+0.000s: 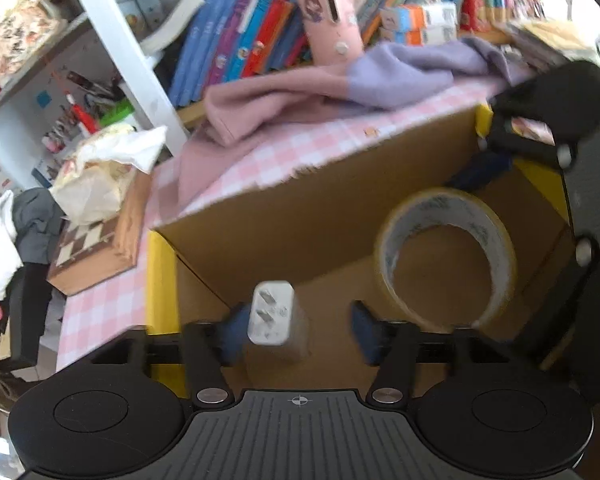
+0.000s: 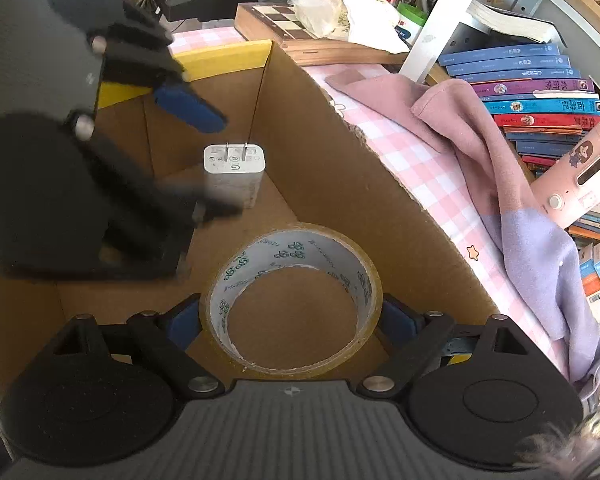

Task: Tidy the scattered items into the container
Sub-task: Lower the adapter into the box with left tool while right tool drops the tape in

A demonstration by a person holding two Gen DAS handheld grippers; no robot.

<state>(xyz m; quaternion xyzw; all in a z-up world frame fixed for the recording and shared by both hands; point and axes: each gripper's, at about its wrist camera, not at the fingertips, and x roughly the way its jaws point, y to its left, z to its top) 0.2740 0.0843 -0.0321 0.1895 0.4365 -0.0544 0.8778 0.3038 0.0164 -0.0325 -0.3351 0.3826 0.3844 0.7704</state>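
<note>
On the far left, a chessboard box (image 1: 96,248) sits on the pink checked cloth (image 1: 100,312), just beside the yellow-edged rim of the cardboard box (image 1: 162,280).

Inside the box, near its left wall, the left gripper (image 1: 298,330) hangs with its blue fingers (image 1: 234,332) spread. The white charger (image 1: 274,318) stands upright on the box floor between them, close to the left pad and clear of the right one. I cannot tell whether the left pad touches it. In the right wrist view the charger (image 2: 234,172) stands near the back corner, with bare cardboard floor on its right up to the long wall.

Further right, the tape roll (image 1: 446,256) lies flat on the box floor. The right gripper (image 2: 292,322) straddles it, with blue fingers (image 2: 396,322) spread wide at either side of the roll (image 2: 292,300). Contact is not clear. A strip of open floor lies between roll and charger.

Beyond the box's long torn edge (image 2: 380,152), a pink and lilac cloth (image 2: 520,208) lies on the checked cover, against rows of books (image 2: 540,108).
</note>
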